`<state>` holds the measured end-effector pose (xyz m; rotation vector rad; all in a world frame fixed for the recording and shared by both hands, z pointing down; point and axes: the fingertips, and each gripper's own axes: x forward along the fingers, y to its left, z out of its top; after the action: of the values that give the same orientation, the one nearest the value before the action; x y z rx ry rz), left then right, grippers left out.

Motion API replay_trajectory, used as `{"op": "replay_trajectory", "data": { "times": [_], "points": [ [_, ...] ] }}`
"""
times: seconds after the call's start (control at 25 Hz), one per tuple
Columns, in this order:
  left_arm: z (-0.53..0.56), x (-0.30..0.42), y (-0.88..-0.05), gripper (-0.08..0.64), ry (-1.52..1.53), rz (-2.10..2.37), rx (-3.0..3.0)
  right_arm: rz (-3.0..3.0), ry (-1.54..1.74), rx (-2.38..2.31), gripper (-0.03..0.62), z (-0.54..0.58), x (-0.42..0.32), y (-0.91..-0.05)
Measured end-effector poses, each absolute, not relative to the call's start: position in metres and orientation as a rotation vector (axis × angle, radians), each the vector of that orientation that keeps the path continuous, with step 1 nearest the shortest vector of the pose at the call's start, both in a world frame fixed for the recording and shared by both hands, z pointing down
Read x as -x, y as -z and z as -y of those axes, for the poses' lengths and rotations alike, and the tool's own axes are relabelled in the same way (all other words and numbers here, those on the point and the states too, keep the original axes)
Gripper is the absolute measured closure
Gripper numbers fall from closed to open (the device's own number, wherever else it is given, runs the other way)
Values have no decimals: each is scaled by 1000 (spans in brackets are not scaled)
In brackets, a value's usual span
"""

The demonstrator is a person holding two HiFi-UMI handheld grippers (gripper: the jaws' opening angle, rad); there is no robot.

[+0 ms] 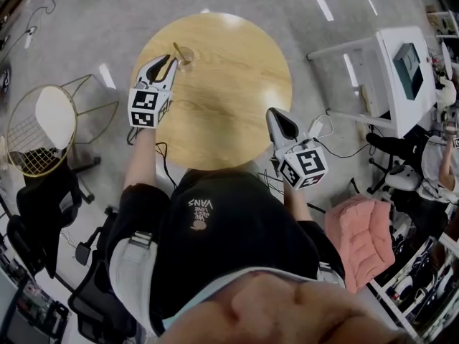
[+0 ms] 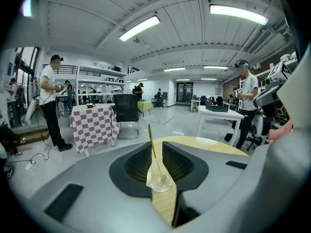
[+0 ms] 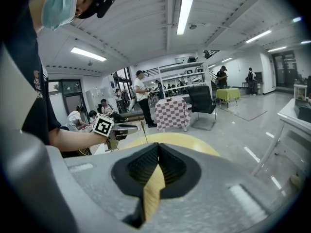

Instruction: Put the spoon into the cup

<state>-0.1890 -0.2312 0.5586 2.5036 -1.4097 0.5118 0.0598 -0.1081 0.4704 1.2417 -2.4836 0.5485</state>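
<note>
The thin yellow spoon (image 2: pixel 151 141) stands in the clear glass cup (image 2: pixel 161 181). The left gripper (image 1: pixel 171 61) has its jaws released just beside the cup; the right gripper (image 1: pixel 273 113) is clenched on nothing.

Only readable text: "VANS" (image 1: pixel 202 203), white print on the person's black shirt (image 1: pixel 237 249), upside down in head view. Logo patch (image 1: pixel 199 223) just beside it carries smaller lettering, too small to read.

round wooden table (image 1: pixel 237 99); gold wire chair (image 1: pixel 32 145) left of it; pink cushion (image 1: pixel 362 239), white desk (image 1: pixel 391 99) right.
</note>
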Motion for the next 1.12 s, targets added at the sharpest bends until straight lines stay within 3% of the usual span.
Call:
{"op": "replay_trajectory", "data": {
  "times": [0.68, 1.12],
  "points": [
    [196, 168, -532, 546, -471, 1447, -2511, 2561, -511, -1149, 594, 106, -72, -457],
    [160, 154, -514, 549, -435, 1471, -2502, 2618, -478, -1079, 594, 92, -79, -445]
  ]
}}
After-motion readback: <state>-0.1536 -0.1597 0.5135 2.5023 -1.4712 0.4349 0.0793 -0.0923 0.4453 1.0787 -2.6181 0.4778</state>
